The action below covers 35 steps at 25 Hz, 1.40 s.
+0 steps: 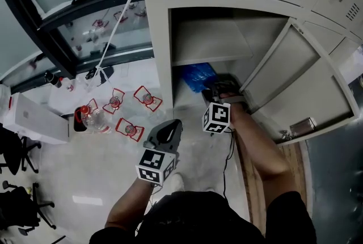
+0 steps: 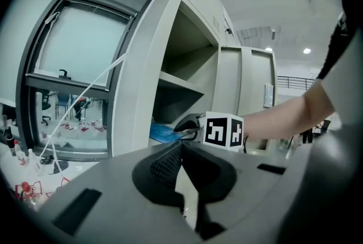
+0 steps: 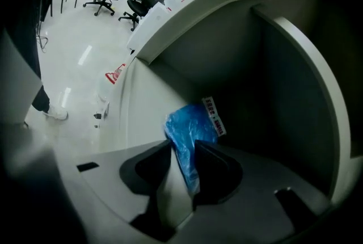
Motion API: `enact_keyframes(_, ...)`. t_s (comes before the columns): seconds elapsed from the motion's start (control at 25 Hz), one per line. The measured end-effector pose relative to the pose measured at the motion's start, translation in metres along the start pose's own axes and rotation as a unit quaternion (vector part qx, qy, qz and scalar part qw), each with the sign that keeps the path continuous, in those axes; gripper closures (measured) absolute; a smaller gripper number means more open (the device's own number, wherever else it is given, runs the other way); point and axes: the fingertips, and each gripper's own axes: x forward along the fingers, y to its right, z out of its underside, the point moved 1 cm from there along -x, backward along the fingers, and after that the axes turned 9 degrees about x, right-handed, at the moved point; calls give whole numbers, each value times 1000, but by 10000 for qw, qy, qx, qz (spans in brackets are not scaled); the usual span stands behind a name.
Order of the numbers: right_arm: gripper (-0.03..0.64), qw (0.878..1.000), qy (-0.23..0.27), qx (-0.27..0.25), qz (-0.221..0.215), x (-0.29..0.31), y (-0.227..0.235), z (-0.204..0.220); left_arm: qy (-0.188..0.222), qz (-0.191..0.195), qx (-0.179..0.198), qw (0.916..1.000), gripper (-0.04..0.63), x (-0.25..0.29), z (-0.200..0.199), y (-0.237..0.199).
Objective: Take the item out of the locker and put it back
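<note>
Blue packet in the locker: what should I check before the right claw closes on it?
1. Locker door swung open: ok.
2. Blue packet between the right claw jaws: ok.
3. Right claw jaws apart, not gripping yet: ok.
4. Left claw shut, empty, outside the locker: ok.
5. Packet's far end free to slide out: cannot tell.

A black short-sleeved top is worn, and a white shoe is seen below it. The left tool and the right tool are each built of grey plastic, fitted with black textured pads and topped by a cube printed with black-and-white square markers. A thin black cable is seen under the right one.
</note>
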Motion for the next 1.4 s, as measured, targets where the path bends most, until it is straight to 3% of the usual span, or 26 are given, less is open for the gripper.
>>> enact_keyframes(0.52, 565, 9986, -45, -516, 144, 22, 4, -8, -86, 111, -75, 9999, 591, 8, 7, 2)
enact_keyframes(0.76, 604, 9994, -23, -318, 123, 29, 2, -6, -100, 87, -63, 9999, 591, 9, 7, -1)
enact_keyframes(1.4, 609, 9977, 218, 572, 280, 1, -7, -6, -90, -51, -22, 9999, 591, -3, 6, 18)
